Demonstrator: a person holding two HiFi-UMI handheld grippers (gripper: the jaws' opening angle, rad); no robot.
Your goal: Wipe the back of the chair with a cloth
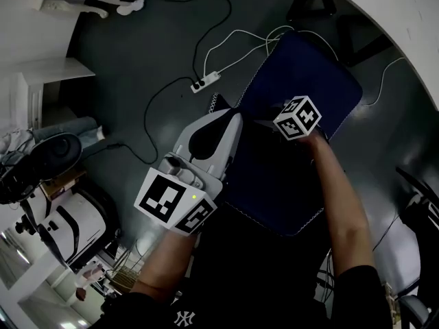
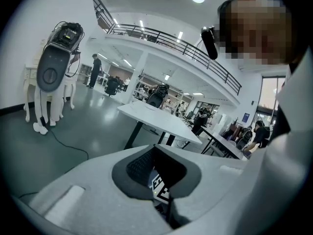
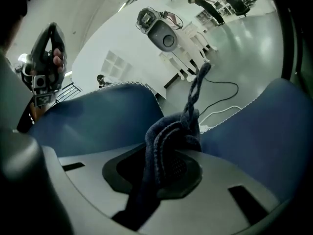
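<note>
Your left gripper (image 1: 232,120) sits closest, jaws clenched on nothing, its tips just beside the near edge of the cloth (image 1: 312,67). Hold it clear, or use it to steady the chair. The right gripper (image 3: 171,153) has its jaws clamped on a bunched fold of that cloth, and the rest spreads wide to both sides (white-stitched hem showing). The chair back itself is hard to make out under the fabric. The wipe would likely go best with the bunch pressed flat and dragged in long, overlapping strokes, gripped firmly so the fold doesn't slip out.
</note>
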